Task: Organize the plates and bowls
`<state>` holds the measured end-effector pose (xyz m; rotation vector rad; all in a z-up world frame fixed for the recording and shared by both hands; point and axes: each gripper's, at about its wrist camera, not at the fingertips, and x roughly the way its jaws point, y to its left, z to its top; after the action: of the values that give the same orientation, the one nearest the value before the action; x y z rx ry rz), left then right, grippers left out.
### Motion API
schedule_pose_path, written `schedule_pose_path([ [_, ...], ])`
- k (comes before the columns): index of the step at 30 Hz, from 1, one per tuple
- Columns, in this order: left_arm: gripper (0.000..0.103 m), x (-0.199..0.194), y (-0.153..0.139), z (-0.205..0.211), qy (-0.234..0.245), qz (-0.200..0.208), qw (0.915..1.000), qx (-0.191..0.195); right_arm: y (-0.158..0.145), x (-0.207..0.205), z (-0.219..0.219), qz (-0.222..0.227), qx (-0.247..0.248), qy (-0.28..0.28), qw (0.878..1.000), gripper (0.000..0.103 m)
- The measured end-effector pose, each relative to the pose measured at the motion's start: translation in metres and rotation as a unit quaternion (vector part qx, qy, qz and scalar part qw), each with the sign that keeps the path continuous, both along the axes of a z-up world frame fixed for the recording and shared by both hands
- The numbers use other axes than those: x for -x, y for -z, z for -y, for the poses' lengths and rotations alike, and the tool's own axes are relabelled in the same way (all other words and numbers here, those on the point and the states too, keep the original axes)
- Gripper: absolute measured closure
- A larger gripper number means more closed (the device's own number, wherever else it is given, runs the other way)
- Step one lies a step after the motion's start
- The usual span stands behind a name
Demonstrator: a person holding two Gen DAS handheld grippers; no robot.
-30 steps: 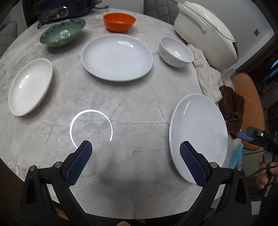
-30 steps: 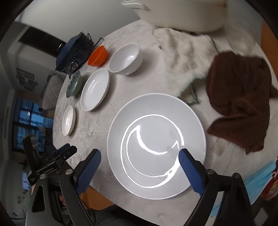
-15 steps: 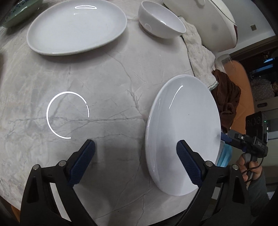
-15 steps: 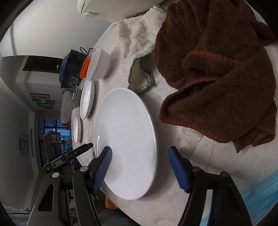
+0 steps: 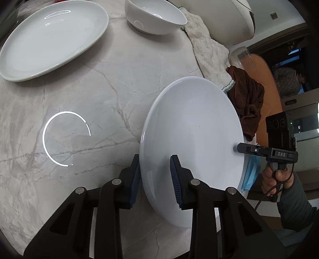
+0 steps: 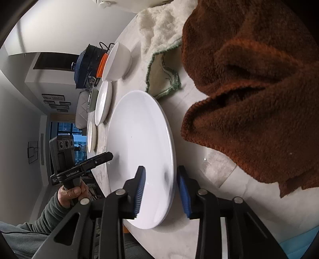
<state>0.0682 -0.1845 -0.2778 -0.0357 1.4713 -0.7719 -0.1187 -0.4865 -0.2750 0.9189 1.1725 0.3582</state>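
Observation:
A large white plate (image 5: 191,139) lies near the front edge of the marble table (image 5: 89,89). In the left wrist view my left gripper (image 5: 154,179) straddles its near rim, jaws closing, one pad against the outer edge and one on the plate's face. My right gripper (image 5: 239,148) holds the opposite rim. In the right wrist view my right gripper (image 6: 161,191) closes the same way on the white plate (image 6: 137,139), with the left gripper (image 6: 107,156) at the far side. Another white plate (image 5: 51,37) and a white bowl (image 5: 155,18) sit further back.
A brown towel (image 6: 249,99) and a cream cloth (image 6: 159,25) lie just right of the held plate. A rice cooker (image 5: 225,20) stands behind them, and a blue face mask (image 5: 250,175) lies at the table edge. An orange bowl (image 6: 101,65) and a small oval dish (image 6: 90,137) sit along the far side.
Both grippers dropped toward the big white plate from opposite sides. Their jaws went from wide open to narrow, now pinching its rim.

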Motion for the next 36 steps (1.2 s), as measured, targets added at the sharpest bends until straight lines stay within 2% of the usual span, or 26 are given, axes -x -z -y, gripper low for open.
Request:
schedule_pose_path([
  [1, 0.077, 0.000, 0.000, 0.001, 0.002, 0.001, 1.0000, -0.003, 0.001, -0.001, -0.001, -0.005, 0.006, -0.001, 1.000, 0.082],
  [4, 0.085, -0.003, 0.001, 0.000, -0.001, -0.003, 1.0000, -0.009, 0.004, 0.001, 0.004, -0.011, 0.009, 0.012, 1.000, 0.092],
  [6, 0.086, -0.003, 0.000, -0.002, 0.000, -0.002, 0.9999, -0.010, 0.006, -0.003, 0.008, -0.016, -0.001, 0.021, 1.000, 0.092],
  [10, 0.085, 0.000, -0.002, -0.001, 0.002, 0.013, 0.9996, -0.025, 0.001, -0.010, 0.002, -0.021, 0.012, 0.019, 1.000, 0.091],
  [16, 0.085, 0.003, -0.002, -0.003, -0.001, 0.016, 0.9995, -0.028, 0.000, -0.010, 0.001, -0.023, 0.022, 0.020, 0.999, 0.091],
  [30, 0.085, 0.006, -0.002, -0.007, -0.005, 0.013, 0.9996, -0.026, 0.005, -0.017, -0.003, -0.025, -0.001, 0.025, 0.999, 0.091],
  [36, 0.085, 0.011, -0.011, -0.014, -0.011, 0.013, 0.9997, -0.018, -0.005, -0.020, -0.006, -0.017, -0.007, 0.015, 1.000, 0.091],
])
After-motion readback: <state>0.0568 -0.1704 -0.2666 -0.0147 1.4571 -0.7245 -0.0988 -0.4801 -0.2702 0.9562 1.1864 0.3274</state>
